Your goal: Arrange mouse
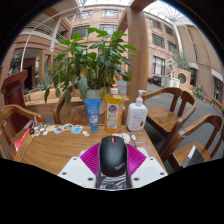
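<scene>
The gripper (113,170) holds a black mouse (113,155) between its two fingers; both magenta pads (91,158) press on the sides of the mouse. The mouse is smooth and rounded, with a scroll wheel in its middle line. No brand can be read on it. It is over a round wooden worktop (60,148). Beyond the fingers to the left lie small flat packets (60,128), their print too small to read. Straight ahead stand a blue cup (93,110), an orange bottle (113,108) and a white pump bottle (137,114); their labels are unreadable. A leafy green plant (90,58) rises behind them. Wooden chairs (172,108) stand around.
</scene>
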A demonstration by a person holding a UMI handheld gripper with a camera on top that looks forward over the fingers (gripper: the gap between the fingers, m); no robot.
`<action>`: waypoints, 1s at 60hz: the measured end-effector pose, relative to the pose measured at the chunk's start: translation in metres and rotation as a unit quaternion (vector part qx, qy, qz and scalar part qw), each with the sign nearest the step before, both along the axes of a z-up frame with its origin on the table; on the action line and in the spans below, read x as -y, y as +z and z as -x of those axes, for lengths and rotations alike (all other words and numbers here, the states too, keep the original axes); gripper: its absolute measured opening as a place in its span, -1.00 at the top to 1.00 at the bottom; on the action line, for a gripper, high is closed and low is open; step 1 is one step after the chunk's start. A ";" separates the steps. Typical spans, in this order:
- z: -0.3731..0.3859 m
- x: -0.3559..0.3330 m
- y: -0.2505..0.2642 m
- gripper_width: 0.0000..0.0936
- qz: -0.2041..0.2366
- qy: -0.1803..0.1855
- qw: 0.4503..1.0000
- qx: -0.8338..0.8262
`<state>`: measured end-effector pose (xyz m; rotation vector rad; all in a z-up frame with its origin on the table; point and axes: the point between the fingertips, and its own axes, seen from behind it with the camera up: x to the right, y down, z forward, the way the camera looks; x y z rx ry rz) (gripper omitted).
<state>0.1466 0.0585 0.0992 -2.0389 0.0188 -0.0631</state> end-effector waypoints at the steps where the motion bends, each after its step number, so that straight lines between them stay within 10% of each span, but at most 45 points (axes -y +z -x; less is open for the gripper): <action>1: -0.005 0.000 -0.010 0.28 0.011 -0.005 1.000 0.006; 22: -0.026 0.023 -0.110 -0.04 0.119 -0.022 0.993 -0.010; 29: -0.031 0.034 -0.087 -0.84 0.102 -0.025 0.994 0.013; 60: -0.006 0.178 0.063 -0.82 0.036 -0.027 0.999 0.021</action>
